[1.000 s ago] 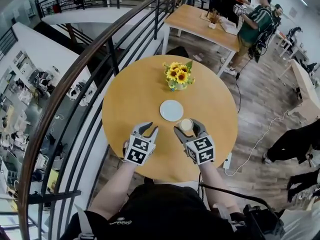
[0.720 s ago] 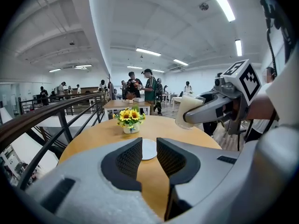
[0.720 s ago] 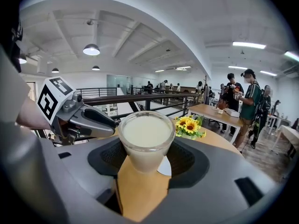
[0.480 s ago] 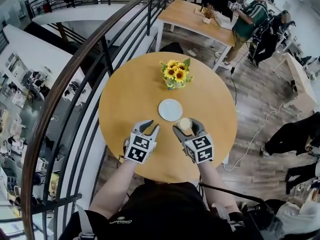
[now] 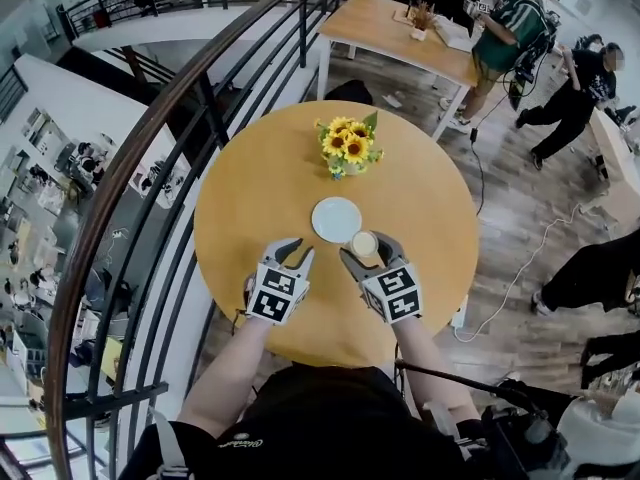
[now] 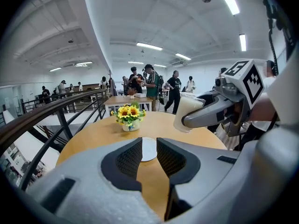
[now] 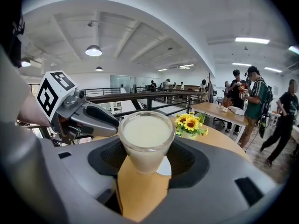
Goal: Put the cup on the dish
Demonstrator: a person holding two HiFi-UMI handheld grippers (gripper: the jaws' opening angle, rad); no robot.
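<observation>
Right gripper (image 5: 364, 247): held low over the near half of the round table (image 5: 250, 183), forearm coming in from the near edge, jaws pointing far and slightly left. The jaws are clamped on the sides of the cup (image 7: 146, 139), which is full of a pale cream liquid. In the left gripper view the cup leans a little.

Cup position: just beside the near-right rim of the dish (image 5: 336, 219), not on it. Whether its base touches the tabletop cannot be told.

Left gripper (image 6: 148, 155): level with the right one, to its left, near the table's near edge. Its jaws stand a narrow gap apart with nothing between them; the dish shows beyond the gap.

Clearances: the dish is bare, with open wood to its left and right. The sunflowers (image 5: 350, 148) stand beyond it toward the far edge, apart from it. A dark railing (image 5: 150, 168) curves close along the table's left side. Wooden floor lies to the right.

Count on the round table: one cup, one dish, one vase of sunflowers, two grippers.
</observation>
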